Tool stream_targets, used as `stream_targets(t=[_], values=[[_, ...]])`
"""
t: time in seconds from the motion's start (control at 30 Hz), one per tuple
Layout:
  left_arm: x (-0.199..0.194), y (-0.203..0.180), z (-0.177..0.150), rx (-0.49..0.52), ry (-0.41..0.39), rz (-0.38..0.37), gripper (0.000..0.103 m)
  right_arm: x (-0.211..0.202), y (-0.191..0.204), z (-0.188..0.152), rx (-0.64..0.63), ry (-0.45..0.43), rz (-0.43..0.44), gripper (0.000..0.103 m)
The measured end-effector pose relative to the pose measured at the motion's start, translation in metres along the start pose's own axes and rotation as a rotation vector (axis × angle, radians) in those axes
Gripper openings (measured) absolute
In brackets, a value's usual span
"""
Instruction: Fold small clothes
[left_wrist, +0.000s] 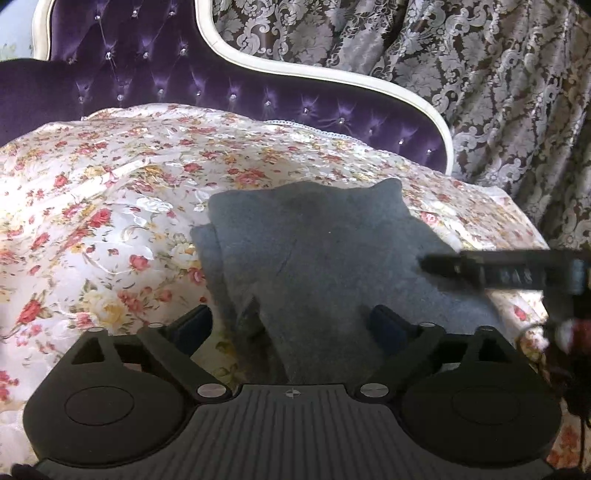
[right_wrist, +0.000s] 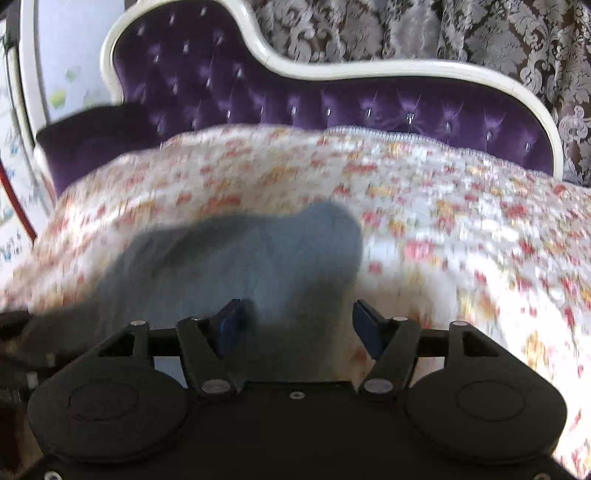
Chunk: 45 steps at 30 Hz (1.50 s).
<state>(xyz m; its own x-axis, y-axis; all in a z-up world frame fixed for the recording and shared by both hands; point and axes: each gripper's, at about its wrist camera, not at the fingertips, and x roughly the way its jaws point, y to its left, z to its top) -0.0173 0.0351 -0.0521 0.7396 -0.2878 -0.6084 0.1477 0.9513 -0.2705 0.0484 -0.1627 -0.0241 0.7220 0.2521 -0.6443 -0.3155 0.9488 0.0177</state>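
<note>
A small grey garment (left_wrist: 314, 258) lies folded on a floral bedspread (left_wrist: 110, 206), with a second layer showing along its left edge. My left gripper (left_wrist: 291, 325) is open just above its near end, one finger on each side. My right gripper shows in the left wrist view (left_wrist: 480, 269) as a dark bar reaching in from the right, over the garment's right edge. In the blurred right wrist view the right gripper (right_wrist: 299, 325) is open, with the grey garment (right_wrist: 240, 266) ahead and to the left between its blue pads (right_wrist: 231, 325).
A purple tufted headboard (left_wrist: 207, 77) with a white frame stands behind the bedspread (right_wrist: 461, 229). Patterned brown-and-white curtains (left_wrist: 498, 92) hang at the back right. A dark purple cushion (right_wrist: 92, 140) sits at the far left.
</note>
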Motion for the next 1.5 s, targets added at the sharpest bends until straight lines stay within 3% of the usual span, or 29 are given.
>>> stream_targets(t=[0.13,0.3,0.43,0.6,0.83,1.03,1.2,1.37,1.43,1.5], values=[[-0.009,0.0,-0.003,0.008,0.0,0.016,0.098,-0.015,-0.001,-0.017,0.07,0.009,0.013,0.076],[-0.023,-0.003,-0.007,0.029,-0.022,0.036,0.098,-0.036,-0.001,-0.029,0.111,0.014,0.018,0.078],[-0.036,-0.005,-0.008,0.039,-0.046,0.038,0.098,-0.054,0.004,-0.022,0.085,-0.062,-0.007,0.078],[-0.049,-0.01,-0.006,0.051,-0.074,0.04,0.098,-0.06,0.008,-0.005,0.082,-0.132,0.05,0.082],[-0.065,-0.009,-0.001,0.041,-0.116,0.045,0.098,-0.012,0.02,0.035,-0.007,-0.101,0.163,0.086],[-0.067,-0.001,-0.001,0.016,-0.115,0.066,0.098,0.051,0.021,0.06,-0.035,0.011,0.198,0.086],[-0.065,0.005,-0.002,-0.006,-0.103,0.077,0.098,0.091,0.013,0.054,-0.008,0.127,0.193,0.086],[-0.064,0.004,0.001,-0.01,-0.094,0.081,0.099,0.049,0.008,0.053,0.005,-0.01,0.2,0.087],[-0.062,0.002,0.003,-0.011,-0.085,0.072,0.103,0.023,0.008,0.048,0.017,-0.068,0.174,0.099],[-0.061,-0.001,0.005,-0.018,-0.082,0.063,0.103,-0.004,0.007,0.04,0.053,-0.117,0.15,0.1]])
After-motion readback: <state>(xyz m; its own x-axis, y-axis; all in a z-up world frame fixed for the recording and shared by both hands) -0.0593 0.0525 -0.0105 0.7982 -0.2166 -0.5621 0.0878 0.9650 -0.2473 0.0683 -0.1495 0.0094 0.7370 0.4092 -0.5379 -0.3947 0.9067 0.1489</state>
